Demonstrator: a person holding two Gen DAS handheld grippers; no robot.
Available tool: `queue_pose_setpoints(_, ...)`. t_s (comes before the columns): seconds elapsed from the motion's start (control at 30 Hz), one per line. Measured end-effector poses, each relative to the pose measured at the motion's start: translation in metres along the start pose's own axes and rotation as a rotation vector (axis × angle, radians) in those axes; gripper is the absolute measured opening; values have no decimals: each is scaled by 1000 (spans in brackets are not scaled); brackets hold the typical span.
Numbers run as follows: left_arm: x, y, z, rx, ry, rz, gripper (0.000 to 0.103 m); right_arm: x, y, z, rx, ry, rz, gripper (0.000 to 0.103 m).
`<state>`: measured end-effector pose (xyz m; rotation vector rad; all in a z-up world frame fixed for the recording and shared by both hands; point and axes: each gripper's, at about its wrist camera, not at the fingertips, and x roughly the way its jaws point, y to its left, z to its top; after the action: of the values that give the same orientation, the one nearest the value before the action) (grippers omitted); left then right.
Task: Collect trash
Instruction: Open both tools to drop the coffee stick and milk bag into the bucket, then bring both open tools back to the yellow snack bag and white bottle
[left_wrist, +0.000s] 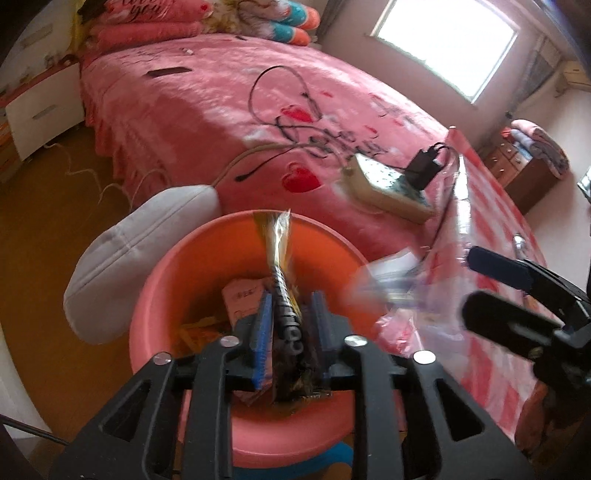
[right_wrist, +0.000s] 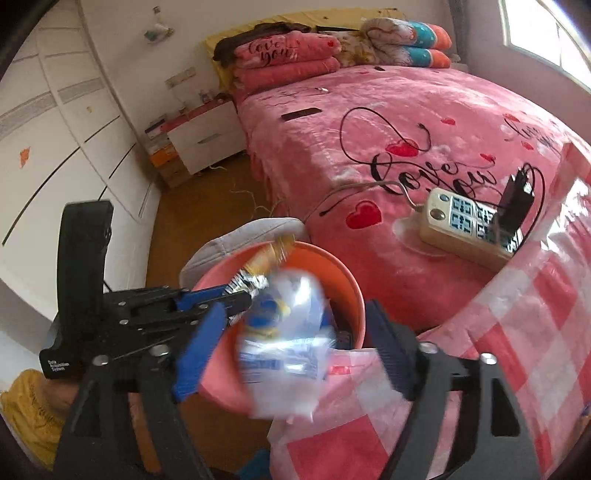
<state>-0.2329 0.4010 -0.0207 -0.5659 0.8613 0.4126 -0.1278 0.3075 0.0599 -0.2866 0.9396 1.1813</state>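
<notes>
Dropping trash into the pink bin

Our left claw, over the pink bin, stands slightly apart around a yellow snack wrapper; our right claw is wide apart, a clear plastic packet loose between. Next, let both fall inside; the power strip on the bed stays clear.

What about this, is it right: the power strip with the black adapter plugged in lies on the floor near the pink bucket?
Not quite. The power strip with the black adapter plugged in lies on the pink bed, not the floor, near the pink bucket. The right wrist view shows it.
</notes>
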Motion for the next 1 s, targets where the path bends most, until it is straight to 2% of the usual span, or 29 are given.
queue_pose_setpoints(0.03, 0, 2, -1, -4, -3, 14, 59, -2, -5, -2, 24, -7, 0, 90)
queue_pose_setpoints(0.23, -3, 2, 4, 3, -28, 62, 79, -29, -39, -17, 140, -57, -60, 92)
queue_pose_setpoints(0.47, -8, -11, 5, 18, -37, 45, 84, -53, -67, -45, 245, -77, -129, 93)
queue_pose_setpoints(0.7, -15, -31, 7, 47, -45, -1, 87, -74, -63, -65, 208, -99, -211, 93)
queue_pose_setpoints(1.0, -33, -70, 7, 117, -99, -58, 93, -109, -57, -84, 164, -164, -295, 93)
